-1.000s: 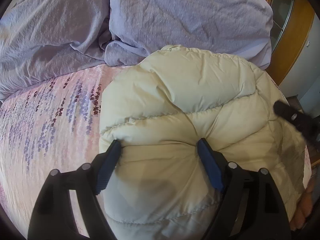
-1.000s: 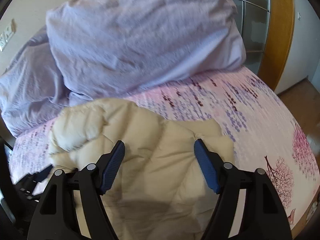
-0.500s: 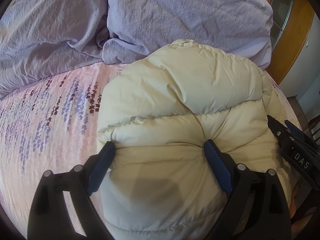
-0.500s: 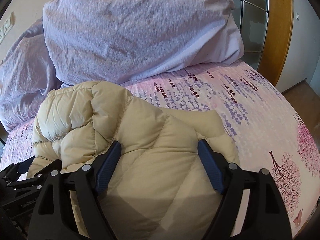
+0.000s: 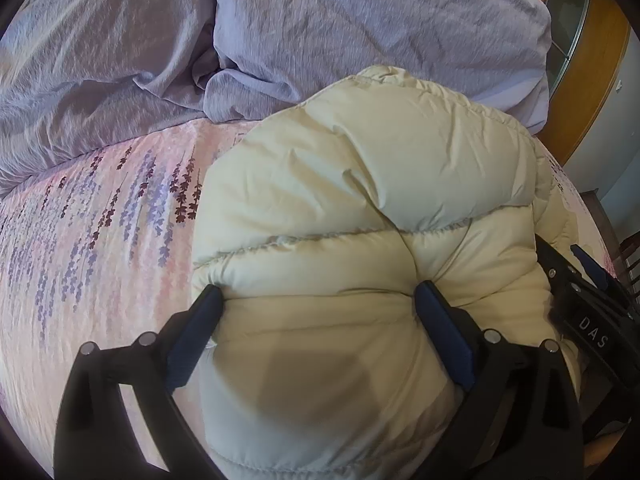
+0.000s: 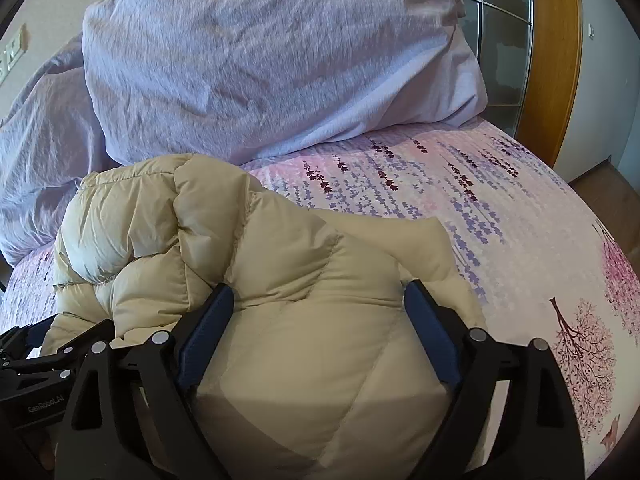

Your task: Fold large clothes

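Observation:
A cream puffy down jacket (image 5: pixel 360 200) lies bunched on the flowered bed sheet (image 5: pixel 100 220); it also shows in the right wrist view (image 6: pixel 280 280). My left gripper (image 5: pixel 316 300) is open, its jaws wide apart and pressed into the jacket's near bulge. My right gripper (image 6: pixel 318 300) is open too, jaws wide apart around the jacket's right part. The right gripper shows at the right edge of the left wrist view (image 5: pixel 588 292). The left gripper shows at the lower left of the right wrist view (image 6: pixel 36 364).
A rumpled lilac duvet (image 5: pixel 100 60) and a lilac pillow (image 6: pixel 260 60) lie along the far side of the bed. A wooden door frame (image 6: pixel 556 60) with glass stands at the right. The bed edge drops off to the right (image 6: pixel 600 220).
Both grippers have pushed forward into the jacket, bunching it up towards the pillow. The right gripper has moved closer to the left one. Both stay open.

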Demonstrator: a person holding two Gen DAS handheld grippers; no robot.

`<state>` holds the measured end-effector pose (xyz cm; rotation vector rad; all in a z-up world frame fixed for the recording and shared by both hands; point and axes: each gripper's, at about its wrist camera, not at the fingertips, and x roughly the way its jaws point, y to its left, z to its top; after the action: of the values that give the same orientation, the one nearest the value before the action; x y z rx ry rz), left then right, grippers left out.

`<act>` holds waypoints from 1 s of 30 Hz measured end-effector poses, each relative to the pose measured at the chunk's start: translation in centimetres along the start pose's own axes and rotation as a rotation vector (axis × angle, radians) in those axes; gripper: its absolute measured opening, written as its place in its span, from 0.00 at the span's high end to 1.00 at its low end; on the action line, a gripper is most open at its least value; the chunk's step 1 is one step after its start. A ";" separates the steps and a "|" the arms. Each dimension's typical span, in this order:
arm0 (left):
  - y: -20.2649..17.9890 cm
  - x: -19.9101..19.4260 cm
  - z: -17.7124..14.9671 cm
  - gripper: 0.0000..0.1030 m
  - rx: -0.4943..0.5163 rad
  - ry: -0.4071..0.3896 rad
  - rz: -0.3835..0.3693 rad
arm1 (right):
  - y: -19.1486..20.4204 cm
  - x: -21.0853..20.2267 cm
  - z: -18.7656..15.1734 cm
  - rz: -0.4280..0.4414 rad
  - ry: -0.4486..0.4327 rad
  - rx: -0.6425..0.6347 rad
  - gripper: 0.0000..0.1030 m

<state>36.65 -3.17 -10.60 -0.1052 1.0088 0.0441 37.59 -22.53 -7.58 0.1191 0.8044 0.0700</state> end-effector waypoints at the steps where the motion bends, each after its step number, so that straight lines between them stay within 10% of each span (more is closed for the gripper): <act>1: 0.0 0.1 0.0 0.05 -0.001 0.000 0.000 | 0.0 0.0 0.0 0.000 -0.001 -0.001 0.12; 30: 0.4 0.6 -0.3 0.02 -0.009 0.003 -0.005 | 0.4 0.6 0.0 -0.007 -0.007 -0.010 0.07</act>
<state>36.71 -2.78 -11.33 -0.1159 1.0112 0.0437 37.99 -22.07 -7.98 0.1075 0.7969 0.0667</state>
